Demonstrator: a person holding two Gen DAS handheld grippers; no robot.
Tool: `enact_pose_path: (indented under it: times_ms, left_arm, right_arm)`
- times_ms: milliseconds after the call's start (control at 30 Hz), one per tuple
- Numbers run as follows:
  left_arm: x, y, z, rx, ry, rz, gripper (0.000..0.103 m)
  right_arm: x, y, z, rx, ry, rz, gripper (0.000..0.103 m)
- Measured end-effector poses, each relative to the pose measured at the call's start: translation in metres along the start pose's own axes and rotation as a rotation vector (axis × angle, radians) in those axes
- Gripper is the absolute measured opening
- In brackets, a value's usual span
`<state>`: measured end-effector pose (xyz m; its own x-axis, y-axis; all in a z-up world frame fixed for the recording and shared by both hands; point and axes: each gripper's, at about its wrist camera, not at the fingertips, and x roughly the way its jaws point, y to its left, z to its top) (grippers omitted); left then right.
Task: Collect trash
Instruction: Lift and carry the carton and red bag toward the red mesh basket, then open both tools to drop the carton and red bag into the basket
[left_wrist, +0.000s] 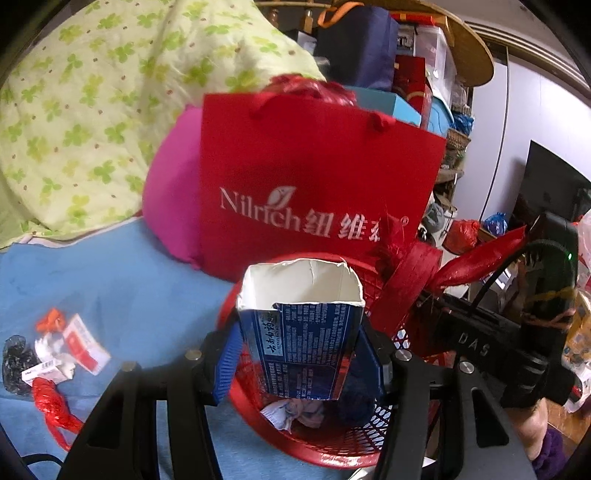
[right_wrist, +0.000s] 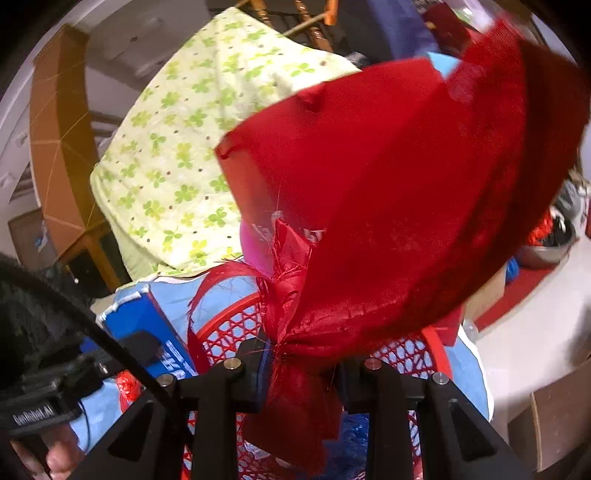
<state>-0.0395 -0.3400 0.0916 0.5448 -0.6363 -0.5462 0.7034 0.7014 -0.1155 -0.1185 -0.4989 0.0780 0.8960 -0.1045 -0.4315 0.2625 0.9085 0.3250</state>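
My left tool (left_wrist: 301, 356) clamps the torn blue carton (left_wrist: 301, 332) over the red mesh basket (left_wrist: 343, 439); my right tool (right_wrist: 301, 363) pinches red cloth (right_wrist: 388, 221) for binning.

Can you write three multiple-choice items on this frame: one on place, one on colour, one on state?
1. Where is the blue carton held by the left tool?
A. Above the red basket
B. On the green-patterned quilt
C. Inside the red paper bag

2. What colour is the sheet under the loose scraps?
A. Yellow
B. Light blue
C. Black

3. What is the state of the right tool?
A. Open and empty
B. Shut on a white cup
C. Shut on the red fabric

Answers: 1 A, the carton hangs between the pads directly over the basket's mesh. 2 B, the scraps lie on light blue cloth. 3 C, red fabric bunches out from between its closed fingers.
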Motion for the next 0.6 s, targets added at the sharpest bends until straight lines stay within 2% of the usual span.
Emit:
enact_pose_path:
  times_ms: [67, 133, 200, 233, 267, 300, 600]
  left_arm:
    - [0.007, -0.002, -0.003, 0.002, 0.023, 0.001, 0.062]
    - [0.010, -0.001, -0.006, -0.003, 0.037, 0.004, 0.068]
    - [0.010, 0.002, -0.010, -0.006, 0.039, 0.007, 0.069]
    - [0.009, 0.003, -0.011, -0.006, 0.039, 0.011, 0.069]
    - [0.008, 0.005, -0.012, -0.007, 0.038, 0.015, 0.069]
    - [0.005, 0.008, -0.014, -0.009, 0.035, 0.019, 0.069]
    - [-0.024, 0.068, -0.041, -0.105, 0.032, 0.107, 0.069]
  right_arm:
    - [0.000, -0.004, -0.001, 0.028, 0.008, -0.002, 0.032]
    - [0.002, -0.004, -0.001, 0.038, 0.010, -0.007, 0.033]
    - [0.003, -0.004, 0.000, 0.041, 0.018, -0.015, 0.036]
    - [0.003, -0.005, 0.000, 0.043, 0.024, -0.018, 0.047]
    - [0.004, -0.006, 0.004, 0.045, 0.024, -0.018, 0.066]
    - [0.004, -0.003, 0.003, 0.045, 0.018, -0.016, 0.070]
    - [-0.016, 0.000, 0.003, 0.009, -0.061, 0.002, 0.071]
